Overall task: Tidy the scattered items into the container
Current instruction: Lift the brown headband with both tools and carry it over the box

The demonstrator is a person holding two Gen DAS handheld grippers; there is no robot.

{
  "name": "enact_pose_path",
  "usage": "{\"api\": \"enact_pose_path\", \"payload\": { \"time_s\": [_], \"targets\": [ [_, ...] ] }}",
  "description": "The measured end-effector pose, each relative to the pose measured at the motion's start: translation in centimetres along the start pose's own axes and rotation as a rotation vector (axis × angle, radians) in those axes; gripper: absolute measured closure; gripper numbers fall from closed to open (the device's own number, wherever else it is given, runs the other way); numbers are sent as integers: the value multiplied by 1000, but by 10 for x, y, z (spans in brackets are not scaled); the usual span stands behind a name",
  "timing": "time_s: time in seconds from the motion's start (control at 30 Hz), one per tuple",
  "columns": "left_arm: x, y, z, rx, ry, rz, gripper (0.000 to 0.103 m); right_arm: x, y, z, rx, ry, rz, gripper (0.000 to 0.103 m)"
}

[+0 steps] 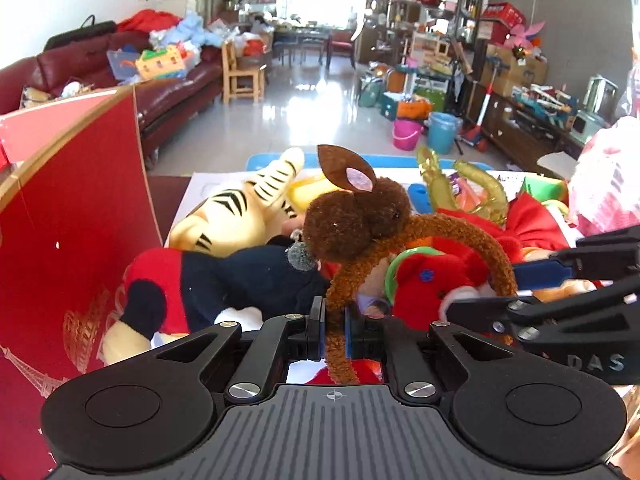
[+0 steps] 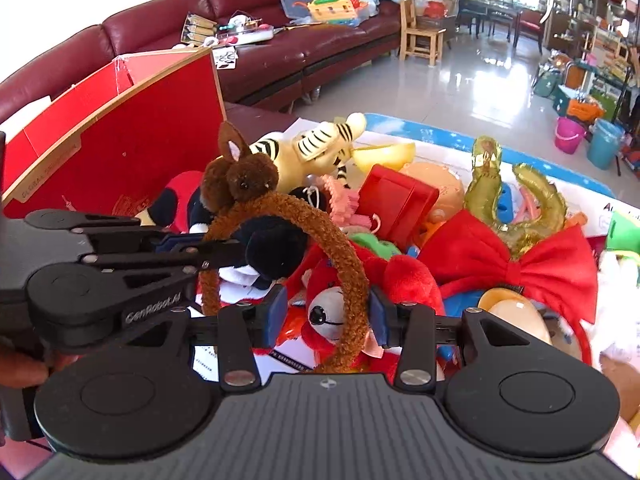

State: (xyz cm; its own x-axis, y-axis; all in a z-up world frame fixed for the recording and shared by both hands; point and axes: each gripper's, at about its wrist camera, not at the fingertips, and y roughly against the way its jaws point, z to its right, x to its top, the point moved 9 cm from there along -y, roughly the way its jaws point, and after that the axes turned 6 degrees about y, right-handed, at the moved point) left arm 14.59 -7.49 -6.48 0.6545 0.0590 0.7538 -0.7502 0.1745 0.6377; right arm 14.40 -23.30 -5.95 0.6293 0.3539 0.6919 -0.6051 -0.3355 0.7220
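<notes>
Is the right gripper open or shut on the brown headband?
Open. In the right wrist view the right gripper has its jaws apart, with the brown headband passing between them and clear gaps on both sides.

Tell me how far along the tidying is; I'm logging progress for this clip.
Nothing visibly sits in the red cardboard box yet; its inside is hidden. In hand: the left gripper is shut on the fuzzy brown headband with a plush mouse head, whose other end passes between the right gripper's open jaws. Left: the yellow striped tiger plush, red bow and other toys remain heaped.
</notes>
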Motion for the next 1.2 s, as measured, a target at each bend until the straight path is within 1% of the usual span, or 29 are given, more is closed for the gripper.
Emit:
{"api": "enact_pose_path", "payload": {
  "time_s": [0.1, 0.17, 0.2, 0.23, 0.27, 0.3, 0.33, 0.4, 0.43, 0.47, 0.5, 0.63, 0.8, 0.93, 1.03, 1.2],
  "targets": [
    [3, 4, 1, 1, -6, 15, 99, 6, -5, 2, -14, 4, 10, 54],
    [6, 5, 2, 16, -21, 28, 97, 7, -10, 6, -21, -24, -4, 64],
    [6, 6, 2, 28, -28, 33, 94, 8, -11, 7, -27, -34, -5, 74],
    [7, 6, 1, 31, -29, 31, 91, 9, -11, 8, -27, -34, -5, 80],
    [7, 5, 0, 31, -23, 25, 85, 10, -10, 8, -20, -37, -7, 81],
    [8, 4, -1, 28, -14, 18, 73, 10, -8, 8, -10, -42, -9, 83],
    [8, 2, -2, 27, -9, 11, 73, 10, -6, 6, 3, -45, -8, 84],
    [7, -4, -2, 36, -11, -1, 74, 11, -1, 3, 19, -41, 2, 84],
    [7, -5, -2, 43, -14, -4, 80, 12, 1, 1, 19, -35, 7, 84],
    [6, -5, -1, 56, -20, -5, 94, 12, 2, 0, 14, -28, 12, 84],
    [6, -4, -1, 64, -25, -3, 96, 13, 3, 1, 5, -24, 15, 84],
    [12, 5, 0, 74, -35, 40, 97, 19, 7, 5, 0, -52, 34, 85],
    [31, 21, -1, 102, -39, 75, 97, 40, 24, 2, 6, -37, 101, 85],
    [47, 36, -7, 99, 9, 85, 97, 60, 38, -7, 12, 10, 151, 85],
    [61, 52, -15, 98, 43, 109, 97, 80, 51, -15, 22, 43, 202, 85],
    [85, 90, -40, 138, 95, 172, 97, 116, 69, -44, 70, 108, 282, 85]
  ]
}}
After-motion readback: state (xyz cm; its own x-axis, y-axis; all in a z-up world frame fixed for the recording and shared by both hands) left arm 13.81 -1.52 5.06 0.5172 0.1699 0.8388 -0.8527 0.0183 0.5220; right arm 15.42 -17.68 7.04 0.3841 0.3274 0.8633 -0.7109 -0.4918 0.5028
